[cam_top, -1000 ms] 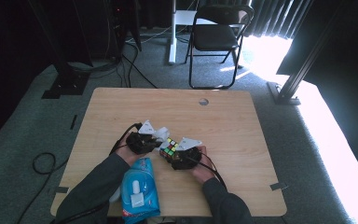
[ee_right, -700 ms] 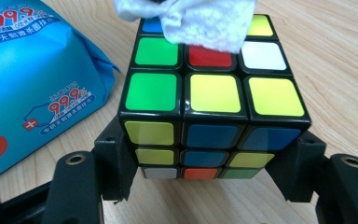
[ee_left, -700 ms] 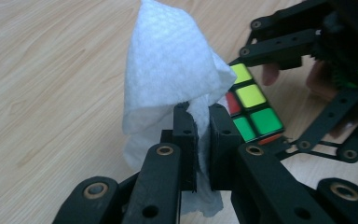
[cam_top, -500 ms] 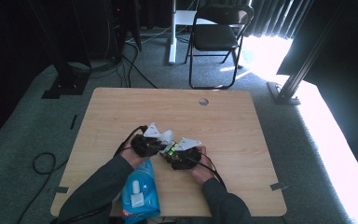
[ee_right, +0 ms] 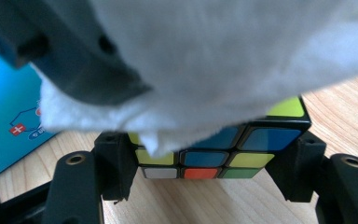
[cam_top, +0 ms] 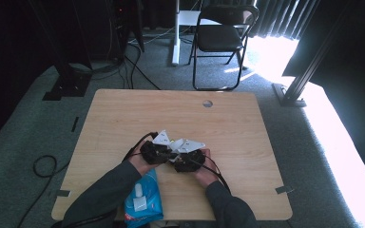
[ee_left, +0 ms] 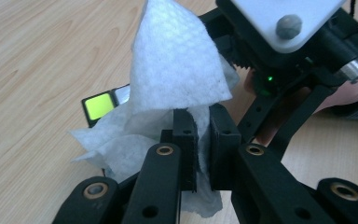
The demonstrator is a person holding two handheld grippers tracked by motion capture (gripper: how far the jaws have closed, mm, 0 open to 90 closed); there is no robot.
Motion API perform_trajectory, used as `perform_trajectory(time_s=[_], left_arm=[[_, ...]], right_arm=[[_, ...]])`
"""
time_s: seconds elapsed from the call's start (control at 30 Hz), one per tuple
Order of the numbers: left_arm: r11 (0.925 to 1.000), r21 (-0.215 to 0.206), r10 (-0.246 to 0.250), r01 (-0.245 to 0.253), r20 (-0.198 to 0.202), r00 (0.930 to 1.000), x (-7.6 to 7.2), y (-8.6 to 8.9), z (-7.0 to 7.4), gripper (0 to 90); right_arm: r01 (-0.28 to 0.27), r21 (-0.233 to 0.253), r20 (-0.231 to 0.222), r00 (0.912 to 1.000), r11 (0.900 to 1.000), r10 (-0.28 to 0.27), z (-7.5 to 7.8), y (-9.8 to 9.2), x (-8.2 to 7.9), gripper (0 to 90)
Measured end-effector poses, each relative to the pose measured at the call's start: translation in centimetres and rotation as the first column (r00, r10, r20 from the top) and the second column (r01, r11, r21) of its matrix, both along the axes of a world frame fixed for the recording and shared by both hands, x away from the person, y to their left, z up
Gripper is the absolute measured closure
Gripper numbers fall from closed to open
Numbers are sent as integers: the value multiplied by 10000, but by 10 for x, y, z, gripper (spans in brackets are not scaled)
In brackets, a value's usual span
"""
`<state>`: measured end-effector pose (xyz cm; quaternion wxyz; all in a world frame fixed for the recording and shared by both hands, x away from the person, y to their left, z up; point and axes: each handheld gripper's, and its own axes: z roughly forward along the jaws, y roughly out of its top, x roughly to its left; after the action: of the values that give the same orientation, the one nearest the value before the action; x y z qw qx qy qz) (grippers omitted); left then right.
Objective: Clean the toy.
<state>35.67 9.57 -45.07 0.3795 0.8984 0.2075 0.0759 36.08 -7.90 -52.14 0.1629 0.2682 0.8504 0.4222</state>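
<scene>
Right gripper view: jaws clamp cube (ee_right: 223, 154); left gripper (ee_left: 200, 149) jaws pinch wipe (ee_left: 177, 79) atop it

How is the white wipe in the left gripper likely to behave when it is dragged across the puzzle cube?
Probably floppy: the white wipe folds and droops from the left gripper. Likely very light, so it should trail wherever the jaws go. It may snag on the puzzle cube, whose corners it drapes.

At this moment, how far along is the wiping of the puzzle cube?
Done: the right tool clamps the multicoloured puzzle cube, and the left tool pinches a white wet wipe, beside the blue wipe pack. In hand: the wipe lies on the cube's top. Left: probably the other faces, still uncovered.
</scene>
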Motion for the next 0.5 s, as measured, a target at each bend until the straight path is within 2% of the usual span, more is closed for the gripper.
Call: perform_trajectory(time_s=[0.23, 0.5], left_arm=[[9995, 165, 263, -266, 185, 9995, 5, -1, -2, 839], [9970, 97, 766, -770, 334, 9965, 11, 7, 0, 839]], right_arm=[[26, -94, -26, 10000, 10000, -26, -1, 1, -1, 341], [-201, -57, 149, 9997, 9998, 202, 1, 3, -3, 341]])
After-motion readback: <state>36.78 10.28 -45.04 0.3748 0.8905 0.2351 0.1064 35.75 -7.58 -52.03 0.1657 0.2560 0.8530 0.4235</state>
